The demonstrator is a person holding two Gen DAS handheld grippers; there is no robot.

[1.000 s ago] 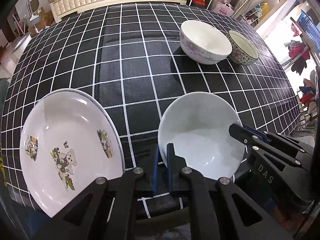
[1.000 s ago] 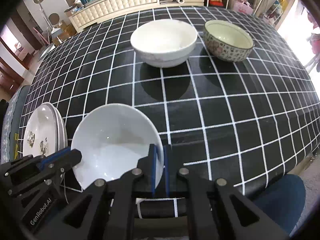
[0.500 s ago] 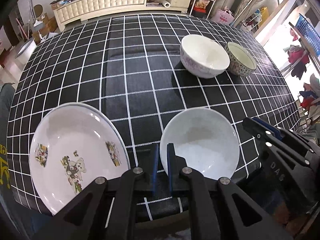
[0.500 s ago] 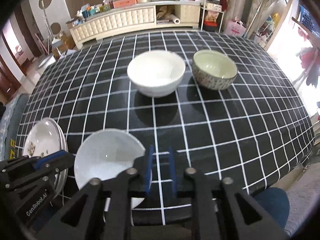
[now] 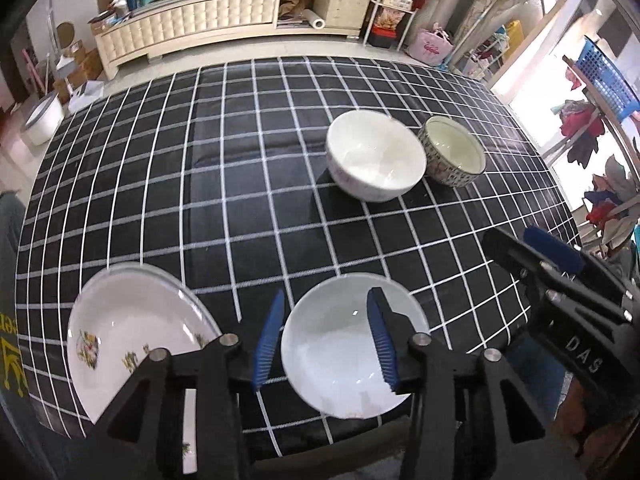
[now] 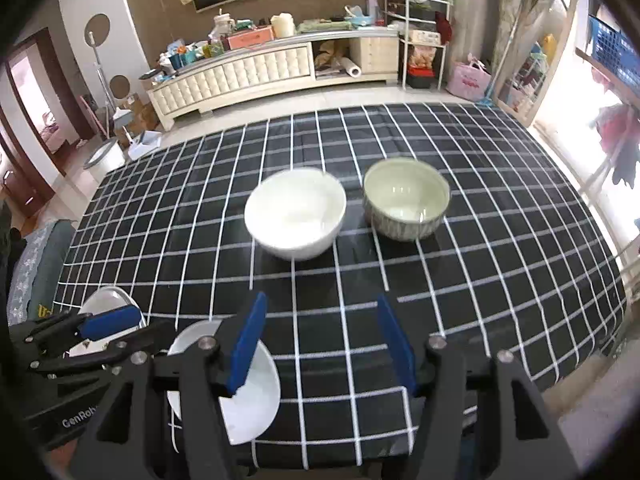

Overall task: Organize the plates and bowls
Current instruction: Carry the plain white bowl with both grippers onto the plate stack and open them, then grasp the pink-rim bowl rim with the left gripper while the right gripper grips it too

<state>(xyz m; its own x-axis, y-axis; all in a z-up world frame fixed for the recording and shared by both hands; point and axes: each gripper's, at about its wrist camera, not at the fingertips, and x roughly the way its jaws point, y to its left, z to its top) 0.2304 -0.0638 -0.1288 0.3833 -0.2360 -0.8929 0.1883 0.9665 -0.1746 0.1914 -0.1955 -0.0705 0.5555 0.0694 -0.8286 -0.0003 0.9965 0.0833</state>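
A plain white shallow bowl [image 5: 336, 344] sits on the checked tablecloth near the front edge; it also shows in the right wrist view [image 6: 252, 400]. My left gripper [image 5: 326, 338] is open above it, empty. A white plate with a bear print [image 5: 128, 336] lies to its left, on another plate. A large white bowl [image 5: 374, 162] and a patterned bowl [image 5: 452, 156] stand side by side further back; the right wrist view shows the white bowl [image 6: 296, 212] and the patterned bowl [image 6: 406, 198]. My right gripper [image 6: 322, 344] is open and empty, raised above the front of the table.
The black checked tablecloth [image 5: 248, 184] covers the whole table. A cream cabinet [image 6: 240, 74] with clutter stands beyond the far edge. A shelf rack [image 6: 416, 20] and clothes are at the right. A white bucket [image 5: 42, 120] stands on the floor at the left.
Both grippers have opened, let go of the shallow white bowl's rim, and pulled up and back. The bowl now rests on the cloth beside the plate.
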